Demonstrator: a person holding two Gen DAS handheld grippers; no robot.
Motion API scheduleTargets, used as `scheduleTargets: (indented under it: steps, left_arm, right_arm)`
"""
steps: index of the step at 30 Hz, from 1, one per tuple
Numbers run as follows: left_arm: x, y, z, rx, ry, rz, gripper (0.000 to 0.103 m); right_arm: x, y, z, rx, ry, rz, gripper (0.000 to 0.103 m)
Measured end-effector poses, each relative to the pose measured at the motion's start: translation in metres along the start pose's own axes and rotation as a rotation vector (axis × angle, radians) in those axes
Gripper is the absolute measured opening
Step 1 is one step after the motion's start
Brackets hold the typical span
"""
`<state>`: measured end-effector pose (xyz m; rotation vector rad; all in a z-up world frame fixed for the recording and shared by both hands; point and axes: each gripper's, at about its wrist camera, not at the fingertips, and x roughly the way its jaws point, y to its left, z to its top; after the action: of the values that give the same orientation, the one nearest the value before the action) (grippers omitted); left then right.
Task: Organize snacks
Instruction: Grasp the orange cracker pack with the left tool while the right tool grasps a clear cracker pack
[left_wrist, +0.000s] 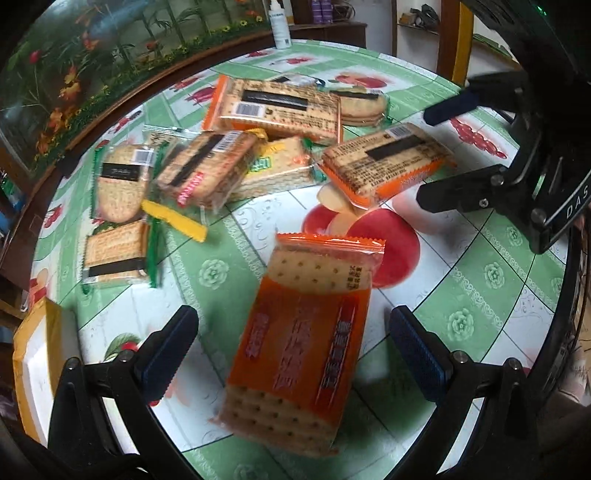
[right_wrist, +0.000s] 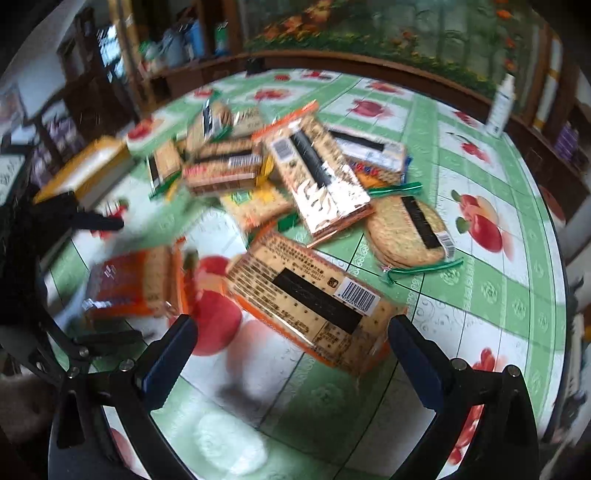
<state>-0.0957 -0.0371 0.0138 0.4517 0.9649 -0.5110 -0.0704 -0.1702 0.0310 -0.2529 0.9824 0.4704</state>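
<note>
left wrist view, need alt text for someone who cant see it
An orange cracker packet lies face up on a green fruit-print tablecloth, between the open fingers of the left gripper. Beyond it sits a loose pile of cracker packets, and the open right gripper reaches in from the right.

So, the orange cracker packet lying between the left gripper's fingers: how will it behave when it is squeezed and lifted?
The orange cracker packet looks fairly stiff, since stacked square crackers fill it. Its glossy film may slip against the pads. The crackers are probably brittle, so a hard squeeze from the left gripper could crack them. It seems light for its size.
</note>
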Motion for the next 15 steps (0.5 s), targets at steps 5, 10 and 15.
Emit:
scheduleTargets:
  steps: [5, 10, 15]
  left_arm:
    - [0.005, 0.002, 0.001, -0.028, 0.009, -0.021, 0.103]
    - [0.006, 0.003, 0.003, -0.021, 0.019, -0.019, 0.103]
    - [0.010, 0.005, 0.006, -0.040, 0.026, -0.041, 0.103]
  right_arm:
    - [0.018, -0.007, 0.014, -0.059, 0.055, 0.027, 0.102]
    - [0.039, -0.008, 0.025, -0.166, 0.134, -0.001, 0.103]
    - [0.043, -0.012, 0.029, -0.160, 0.144, 0.035, 0.103]
